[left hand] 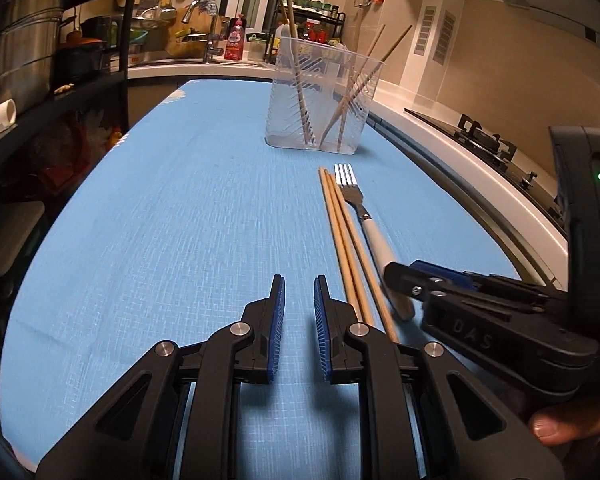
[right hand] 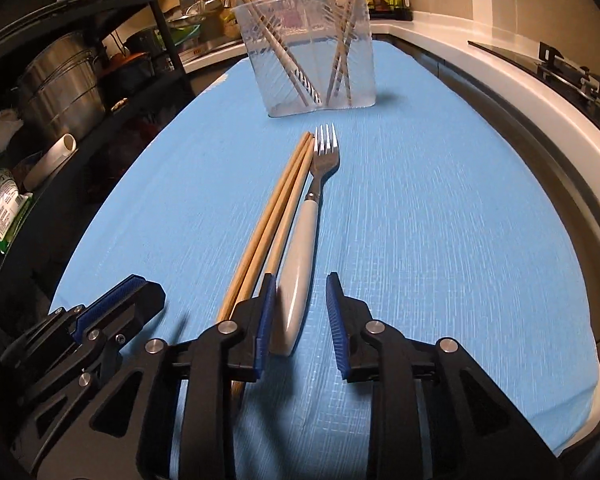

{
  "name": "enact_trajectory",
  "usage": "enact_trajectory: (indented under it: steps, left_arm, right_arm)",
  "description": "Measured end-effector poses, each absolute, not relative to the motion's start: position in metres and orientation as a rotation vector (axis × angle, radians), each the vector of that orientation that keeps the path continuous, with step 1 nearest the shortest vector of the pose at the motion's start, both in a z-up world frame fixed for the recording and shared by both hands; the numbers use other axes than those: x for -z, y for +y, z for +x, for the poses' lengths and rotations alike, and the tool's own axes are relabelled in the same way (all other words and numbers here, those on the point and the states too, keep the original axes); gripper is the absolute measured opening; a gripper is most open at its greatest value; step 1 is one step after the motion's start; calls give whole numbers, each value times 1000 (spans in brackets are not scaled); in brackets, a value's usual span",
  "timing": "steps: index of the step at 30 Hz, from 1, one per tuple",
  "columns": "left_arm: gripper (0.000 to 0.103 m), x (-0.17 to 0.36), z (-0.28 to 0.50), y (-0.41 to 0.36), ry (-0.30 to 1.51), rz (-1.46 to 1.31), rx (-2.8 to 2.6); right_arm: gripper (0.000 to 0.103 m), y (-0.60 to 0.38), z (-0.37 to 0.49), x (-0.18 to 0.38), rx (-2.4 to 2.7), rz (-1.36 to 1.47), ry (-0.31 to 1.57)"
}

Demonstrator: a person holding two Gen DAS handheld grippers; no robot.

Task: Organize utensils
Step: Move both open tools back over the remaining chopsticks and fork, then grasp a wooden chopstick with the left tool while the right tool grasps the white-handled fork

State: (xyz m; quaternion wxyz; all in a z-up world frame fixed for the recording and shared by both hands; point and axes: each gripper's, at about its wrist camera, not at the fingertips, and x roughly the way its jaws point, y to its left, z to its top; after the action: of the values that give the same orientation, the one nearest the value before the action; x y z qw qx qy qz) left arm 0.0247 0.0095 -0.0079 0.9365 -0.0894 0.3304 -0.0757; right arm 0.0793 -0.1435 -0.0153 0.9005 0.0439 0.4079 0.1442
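We risk dragging the chopsticks along, since they touch the white-handled fork our right gripper straddles, fingers wide, inner pad against the handle end. It lies low, pointing at the clear holder (four chopsticks inside). Our left gripper hovers beside them, narrowly parted, empty.
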Motion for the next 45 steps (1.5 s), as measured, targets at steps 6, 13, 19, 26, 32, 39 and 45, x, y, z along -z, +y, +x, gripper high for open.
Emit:
enact_trajectory:
  steps: [6, 13, 19, 26, 32, 39, 45]
  left_arm:
    - [15, 14, 27, -2, 692, -208, 215]
    - [15, 20, 28, -17, 712, -177, 231]
    - [15, 24, 28, -28, 731, -110, 217]
    - [6, 22, 26, -30, 714, -21, 147]
    - [6, 21, 29, -7, 700, -45, 19]
    - [6, 22, 32, 0, 689, -58, -16]
    - [6, 23, 34, -3, 678, -49, -9]
  right_arm:
    - [16, -150, 76, 13, -276, 88, 847]
    - [13, -169, 71, 10, -204, 125, 848]
    - [11, -173, 66, 10, -171, 130, 839]
    - [27, -170, 68, 15, -172, 116, 861]
    - [29, -164, 69, 15, -164, 75, 845]
    - [21, -161, 68, 16, -140, 42, 827]
    - [18, -155, 65, 17, -136, 30, 808]
